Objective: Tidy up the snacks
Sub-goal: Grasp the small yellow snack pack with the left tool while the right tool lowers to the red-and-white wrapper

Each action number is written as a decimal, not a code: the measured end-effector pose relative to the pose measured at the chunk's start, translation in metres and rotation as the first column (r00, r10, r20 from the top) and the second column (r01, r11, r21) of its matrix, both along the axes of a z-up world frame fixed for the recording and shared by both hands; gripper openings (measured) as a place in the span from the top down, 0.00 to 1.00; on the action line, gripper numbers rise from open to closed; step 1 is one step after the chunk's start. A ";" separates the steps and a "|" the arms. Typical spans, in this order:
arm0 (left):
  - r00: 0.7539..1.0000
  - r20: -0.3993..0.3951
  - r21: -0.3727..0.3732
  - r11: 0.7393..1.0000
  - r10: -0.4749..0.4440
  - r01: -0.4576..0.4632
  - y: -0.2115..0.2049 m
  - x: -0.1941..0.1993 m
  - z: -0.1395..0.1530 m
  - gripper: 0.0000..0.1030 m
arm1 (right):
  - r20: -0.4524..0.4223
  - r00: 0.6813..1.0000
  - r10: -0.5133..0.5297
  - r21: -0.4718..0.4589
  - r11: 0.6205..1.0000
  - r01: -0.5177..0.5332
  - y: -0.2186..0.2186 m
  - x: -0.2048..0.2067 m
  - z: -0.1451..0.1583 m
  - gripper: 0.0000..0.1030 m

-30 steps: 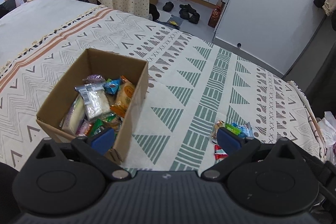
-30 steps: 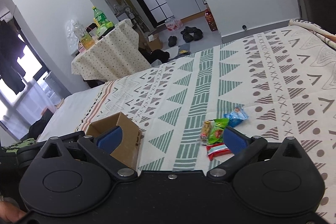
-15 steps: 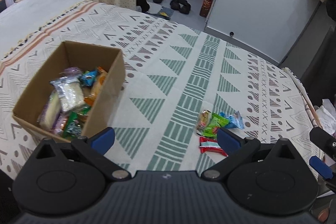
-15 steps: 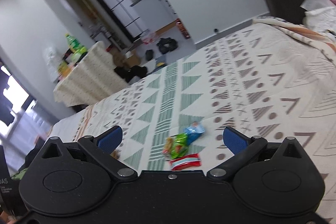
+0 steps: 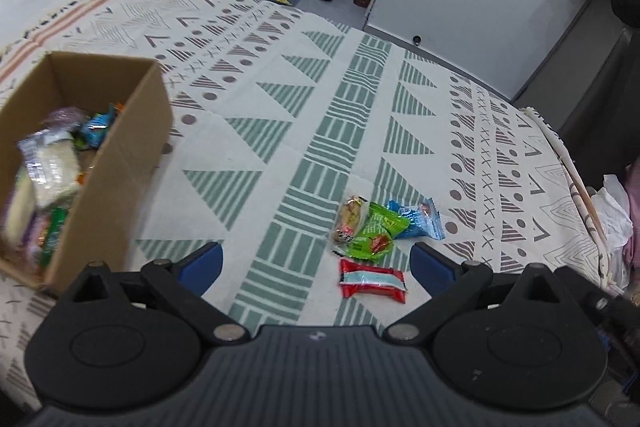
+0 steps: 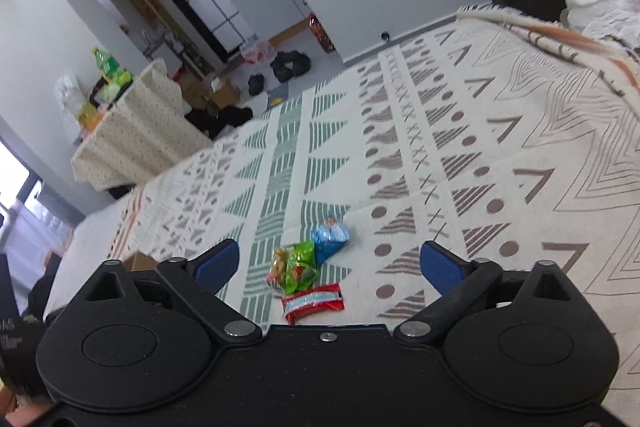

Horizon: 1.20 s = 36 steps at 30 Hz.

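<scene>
Both grippers spread, right gripper (image 6: 330,263) closing, empty; box contents (image 5: 52,167) left-view only.

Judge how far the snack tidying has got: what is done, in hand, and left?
Done: several packets sit in the cardboard box. In hand: nothing; the right gripper, jaws closing but empty, faces the loose pile. Left: the red packet, green packet, blue packet and one more.

I counted four loose snack packets (image 5: 370,239) lying right of one cardboard box (image 5: 108,163), itself holding several more.
</scene>
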<state>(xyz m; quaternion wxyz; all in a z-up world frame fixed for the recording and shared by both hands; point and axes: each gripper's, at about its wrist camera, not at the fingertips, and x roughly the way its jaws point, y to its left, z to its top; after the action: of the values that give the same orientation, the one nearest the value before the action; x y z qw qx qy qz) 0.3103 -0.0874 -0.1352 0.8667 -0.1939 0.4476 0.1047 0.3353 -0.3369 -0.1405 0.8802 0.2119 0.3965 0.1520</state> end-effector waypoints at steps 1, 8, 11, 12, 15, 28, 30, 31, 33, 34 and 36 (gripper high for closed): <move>1.000 0.000 -0.004 1.000 -0.003 0.003 0.001 0.003 -0.003 0.03 | -0.007 1.000 0.010 -0.004 1.000 -0.010 0.003 0.001 -0.003 0.10; 1.000 -0.021 -0.036 0.999 -0.023 0.022 0.013 0.031 -0.029 0.32 | -0.104 0.993 0.058 -0.015 0.998 -0.060 0.024 0.017 -0.027 0.41; 0.999 -0.034 -0.066 0.997 -0.031 0.028 0.019 0.043 -0.040 0.41 | -0.162 0.984 0.075 0.015 0.997 -0.073 0.030 0.023 -0.040 0.58; 0.999 -0.033 -0.074 0.997 -0.036 0.034 0.019 0.046 -0.043 0.42 | -0.180 0.981 0.078 0.020 0.997 -0.076 0.032 0.024 -0.044 0.60; 0.998 -0.028 -0.096 0.994 -0.060 0.057 0.019 0.057 -0.050 0.47 | -0.219 0.972 0.090 0.028 0.996 -0.086 0.040 0.027 -0.054 0.61; 0.988 -0.090 -0.202 0.974 -0.125 0.105 0.017 0.085 -0.088 0.61 | -0.355 0.933 0.058 0.099 0.995 -0.024 0.059 0.049 -0.092 0.66; 0.988 -0.086 -0.202 0.973 -0.127 0.107 0.016 0.087 -0.089 0.61 | -0.356 0.933 0.048 0.085 0.996 -0.019 0.062 0.054 -0.095 0.71; 0.989 -0.084 -0.207 0.973 -0.124 0.104 0.017 0.088 -0.090 0.63 | -0.353 0.935 0.041 0.070 0.997 -0.017 0.064 0.055 -0.096 0.73; 0.988 -0.091 -0.195 0.975 -0.128 0.108 0.017 0.090 -0.091 0.73 | -0.346 0.938 0.027 0.064 0.998 -0.005 0.065 0.057 -0.098 0.76; 0.987 -0.095 -0.187 0.976 -0.130 0.110 0.017 0.090 -0.091 0.79 | -0.339 0.940 0.023 0.056 0.998 -0.005 0.066 0.059 -0.097 0.78; 0.986 -0.095 -0.189 0.975 -0.134 0.114 0.020 0.089 -0.092 0.81 | -0.315 0.949 0.010 0.012 1.000 -0.007 0.069 0.060 -0.094 0.87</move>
<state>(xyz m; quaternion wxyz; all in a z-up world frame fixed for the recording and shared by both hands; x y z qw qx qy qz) 0.3988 -0.0676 -0.2268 0.8248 -0.2383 0.5124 0.0193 0.3954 -0.2674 -0.2343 0.8039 0.2364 0.5319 0.1220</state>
